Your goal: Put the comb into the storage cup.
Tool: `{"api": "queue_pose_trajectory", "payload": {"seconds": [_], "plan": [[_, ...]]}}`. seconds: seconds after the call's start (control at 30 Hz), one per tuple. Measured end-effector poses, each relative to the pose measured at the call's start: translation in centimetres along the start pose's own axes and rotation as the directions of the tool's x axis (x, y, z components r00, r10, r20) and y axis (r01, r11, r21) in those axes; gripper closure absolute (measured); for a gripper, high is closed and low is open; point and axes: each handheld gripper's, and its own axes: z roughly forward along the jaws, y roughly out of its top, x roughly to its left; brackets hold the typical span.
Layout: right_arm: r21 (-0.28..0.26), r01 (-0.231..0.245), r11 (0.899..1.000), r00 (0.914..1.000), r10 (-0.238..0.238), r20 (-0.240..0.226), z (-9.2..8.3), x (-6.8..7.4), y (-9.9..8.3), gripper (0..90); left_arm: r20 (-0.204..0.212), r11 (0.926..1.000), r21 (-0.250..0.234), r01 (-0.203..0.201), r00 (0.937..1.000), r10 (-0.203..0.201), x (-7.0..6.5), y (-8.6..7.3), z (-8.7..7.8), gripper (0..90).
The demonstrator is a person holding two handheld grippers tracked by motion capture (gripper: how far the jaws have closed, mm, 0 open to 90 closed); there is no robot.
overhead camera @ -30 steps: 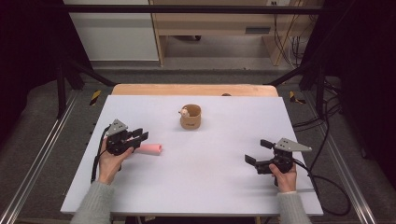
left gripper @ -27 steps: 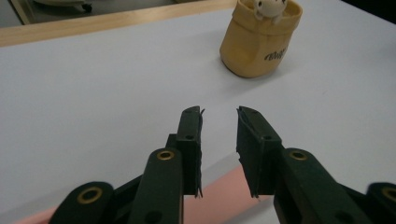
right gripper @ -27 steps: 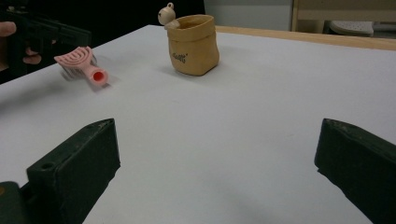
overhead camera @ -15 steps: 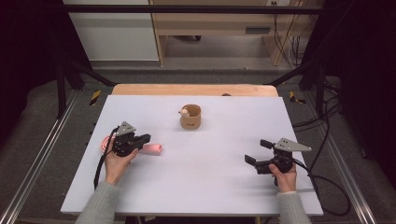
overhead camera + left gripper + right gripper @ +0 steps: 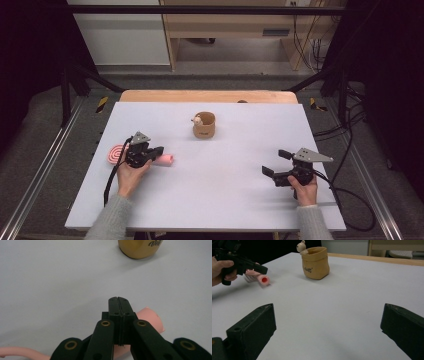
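A white table (image 5: pixel 210 200) is bearing a tan pot (image 5: pixel 204 125) near its middle. The right gripper (image 5: pixel 278 163) is resting with jaws spread wide. The left gripper (image 5: pixel 156 153), jaws just pressed together with nothing between them, is hovering over a pink tube (image 5: pixel 166 159) lying at the table's left.

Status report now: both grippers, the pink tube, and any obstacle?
Left gripper shut, over the pink tube, jaws empty. Right gripper open, idle. Tan cup stands apart; nothing in the way.
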Motion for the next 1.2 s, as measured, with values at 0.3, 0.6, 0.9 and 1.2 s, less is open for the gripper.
{"api": "queue_pose_trajectory", "payload": {"seconds": [0.3,0.6,0.9,1.2], "plan": [[0.001,-0.002,1.000,1.0000,0.002,-0.001,0.0,0.0,0.0,0.4,0.026,0.9992,0.041,0.005,0.9996,-0.006,0.1,-0.1,0.2,89.7],[0.003,-0.002,1.000,1.0000,0.002,-0.002,0.0,0.0,0.0,0.4,0.028,0.9977,0.066,-0.013,0.9996,0.011,-0.3,-0.2,-0.1,89.8],[0.003,-0.002,1.000,1.0000,0.002,-0.002,0.0,0.0,0.0,0.4,0.021,0.9955,0.087,-0.037,0.9992,0.035,-0.5,-0.3,-0.5,89.8],[0.003,-0.003,1.000,1.0000,0.003,-0.004,-0.1,0.0,0.0,0.4,0.025,0.9927,0.108,-0.054,0.9984,0.051,-0.7,-0.5,-1.0,89.8]]}}
